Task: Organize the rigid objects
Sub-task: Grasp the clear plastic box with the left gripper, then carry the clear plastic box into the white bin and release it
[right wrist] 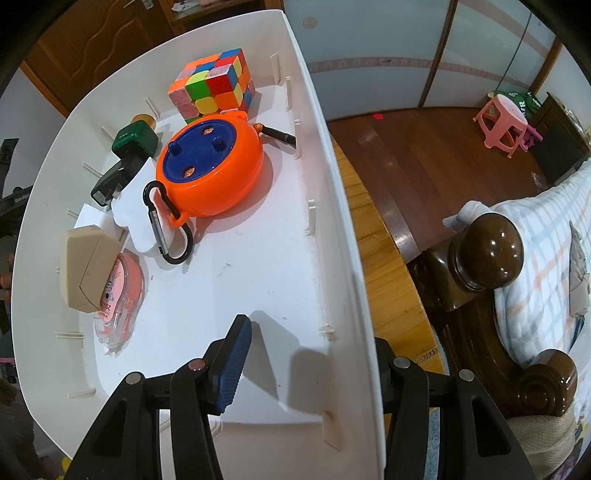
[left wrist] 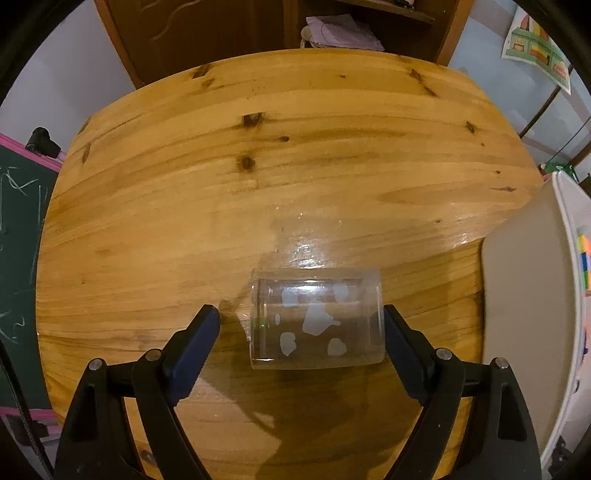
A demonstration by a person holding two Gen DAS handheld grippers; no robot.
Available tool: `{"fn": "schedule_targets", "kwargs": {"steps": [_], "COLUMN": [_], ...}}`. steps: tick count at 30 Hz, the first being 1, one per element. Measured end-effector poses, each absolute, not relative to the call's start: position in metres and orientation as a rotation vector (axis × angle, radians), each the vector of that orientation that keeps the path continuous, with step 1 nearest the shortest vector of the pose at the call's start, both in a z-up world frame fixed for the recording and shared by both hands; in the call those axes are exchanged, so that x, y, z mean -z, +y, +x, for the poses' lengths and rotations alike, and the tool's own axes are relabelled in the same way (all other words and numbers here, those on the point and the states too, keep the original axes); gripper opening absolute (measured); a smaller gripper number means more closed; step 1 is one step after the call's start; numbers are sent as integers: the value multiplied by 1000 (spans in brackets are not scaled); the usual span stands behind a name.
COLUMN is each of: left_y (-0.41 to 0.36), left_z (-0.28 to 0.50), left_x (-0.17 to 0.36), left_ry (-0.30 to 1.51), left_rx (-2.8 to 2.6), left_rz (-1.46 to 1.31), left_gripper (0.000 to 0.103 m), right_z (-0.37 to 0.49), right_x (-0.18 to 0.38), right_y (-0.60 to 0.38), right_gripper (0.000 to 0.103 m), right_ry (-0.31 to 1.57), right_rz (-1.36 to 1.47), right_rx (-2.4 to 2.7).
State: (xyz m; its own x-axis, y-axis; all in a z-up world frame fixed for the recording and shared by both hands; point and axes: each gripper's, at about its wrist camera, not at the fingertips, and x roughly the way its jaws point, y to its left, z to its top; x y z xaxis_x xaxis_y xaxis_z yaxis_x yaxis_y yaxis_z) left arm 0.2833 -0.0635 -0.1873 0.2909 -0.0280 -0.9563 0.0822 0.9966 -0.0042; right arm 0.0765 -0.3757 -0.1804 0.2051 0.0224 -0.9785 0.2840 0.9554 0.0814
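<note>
A clear glass cup [left wrist: 316, 319] with white patches lies on its side on the wooden table [left wrist: 258, 184]. My left gripper [left wrist: 301, 310] is open and straddles it. The right finger [left wrist: 400, 350] is at the cup's end, and a gap shows at the left finger [left wrist: 199, 343]. My right gripper [right wrist: 312, 332] is open astride the right wall of the white bin [right wrist: 343, 229], with its left finger [right wrist: 232, 365] inside and well clear of the wall. The bin holds a colour cube [right wrist: 212, 86], an orange round case [right wrist: 210, 166], a carabiner [right wrist: 166, 225], a green box [right wrist: 135, 138], a beige box [right wrist: 86, 269] and a pink dispenser [right wrist: 118, 302].
The white bin [left wrist: 524, 295] stands at the table's right edge. A brown cabinet [left wrist: 221, 33] is behind the table and a chalkboard [left wrist: 18, 240] is to its left. A dark bedpost [right wrist: 487, 251], a bed and a pink stool [right wrist: 504, 122] are on the bin's right.
</note>
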Motion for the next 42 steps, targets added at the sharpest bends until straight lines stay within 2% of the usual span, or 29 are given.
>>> {"fn": "schedule_targets", "kwargs": {"steps": [8,10,11,12,13,25,33,42], "left_y": [-65,-65,-66,-67,-69,-74,-69,-108], "left_z": [280,278,276,273,271,257,209,156], "left_x": [188,187,186,184,182,167,111,45], "left_ry": [1234,1224,1216,1205,1195,1181,1151,1080], "left_rx": [85,91,92,94,99,74,77,237], "left_rz": [55,48,50,52,54,93,72,62], "left_gripper": [89,85,79,68,64,64,64,64], "right_z": [77,77,77,77,77,76,76,76], "right_x": [180,180,180,180,180,181,181,181], "right_y": [-376,-376,-376,-375,-375,-376,-375,-376], "right_gripper": [55,55,55,55,55,55,55,58], "right_ry": [1357,1357,1358,1358,1358,1359,1357,1347], "right_rz": [267,267,267,267,267,265,264,268], "right_rx": [186,186,186,186,186,192,191,175]}}
